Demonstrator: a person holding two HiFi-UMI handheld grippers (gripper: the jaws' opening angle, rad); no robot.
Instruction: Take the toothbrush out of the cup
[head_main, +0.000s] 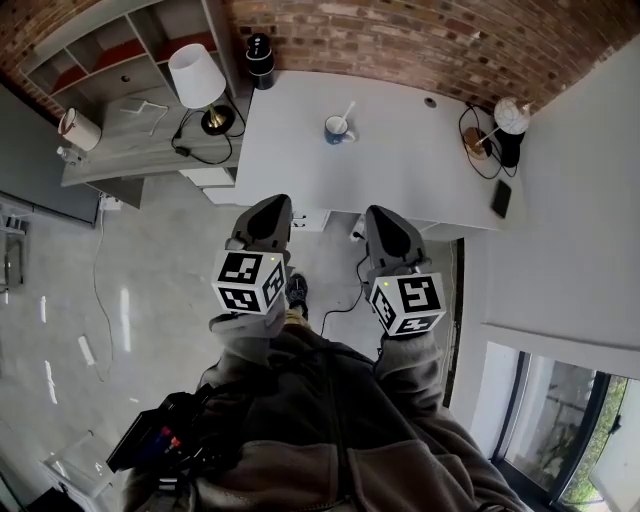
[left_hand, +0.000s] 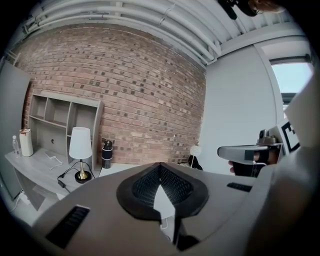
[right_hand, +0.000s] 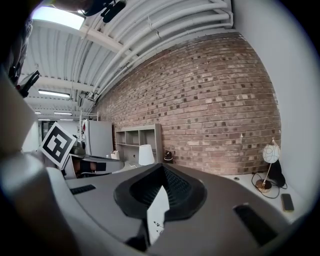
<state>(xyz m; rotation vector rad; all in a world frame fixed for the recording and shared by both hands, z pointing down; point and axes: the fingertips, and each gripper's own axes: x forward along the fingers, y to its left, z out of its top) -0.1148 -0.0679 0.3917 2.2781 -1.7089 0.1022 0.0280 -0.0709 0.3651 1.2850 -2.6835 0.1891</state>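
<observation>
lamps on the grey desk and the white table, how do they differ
The grey desk lamp has a cone shade; the white table lamp has a round globe. The desk lamp's stem stands straight up; the table lamp's stem leans. Both have white heads and brass-coloured bases.

Both grippers up side by side, jaws closed on nothing.

The left gripper (head_main: 272, 206) and the right gripper (head_main: 382, 214) hang level in front of the chest, close together but apart, both noses pointing forward and away from the body. In each gripper view the two jaws meet at their tips. Only a thin wedge-shaped gap shows lower down, and nothing sits between them. The marker cubes (head_main: 248, 281) ride at the rear of each gripper, just ahead of the grey sleeves (head_main: 405, 365), with the forearms tucked in near the torso.
</observation>
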